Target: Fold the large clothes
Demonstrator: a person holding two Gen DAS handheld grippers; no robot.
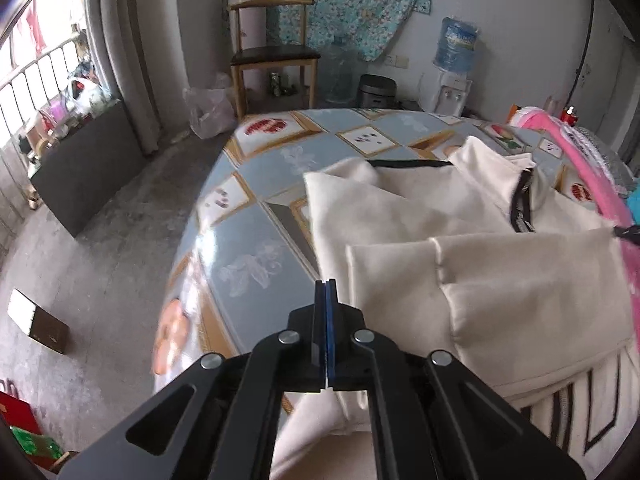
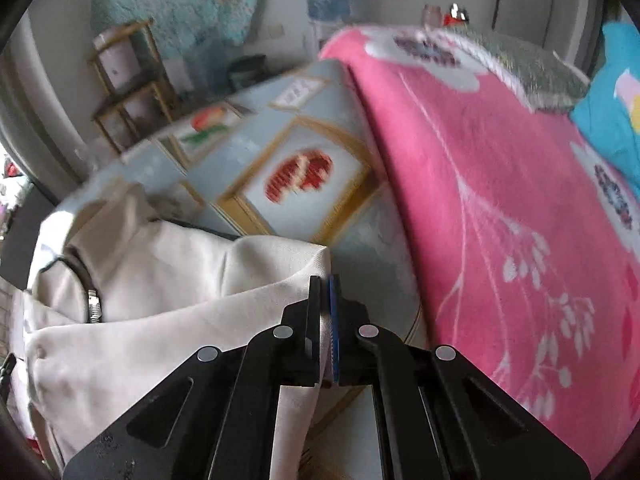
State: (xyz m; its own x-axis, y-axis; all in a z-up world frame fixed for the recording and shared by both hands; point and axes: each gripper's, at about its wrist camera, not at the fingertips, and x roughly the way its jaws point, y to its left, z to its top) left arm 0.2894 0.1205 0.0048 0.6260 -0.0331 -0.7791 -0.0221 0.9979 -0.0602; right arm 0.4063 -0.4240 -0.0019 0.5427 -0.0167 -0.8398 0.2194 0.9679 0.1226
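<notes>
Cream fabric fills the left wrist view: a large jacket [image 1: 460, 240] with a black zipper lies partly folded on the tiled-pattern bench [image 1: 248, 240], beside a pink blanket [image 1: 592, 176]. The left claw [image 1: 325, 292] is clenched with nothing visibly between its fingers, poised over the jacket's near-left edge. In the right wrist view, the right claw [image 2: 325, 292] is clamped on a fold of the jacket [image 2: 160, 280], with the pink blanket [image 2: 500, 200] just to its right.
</notes>
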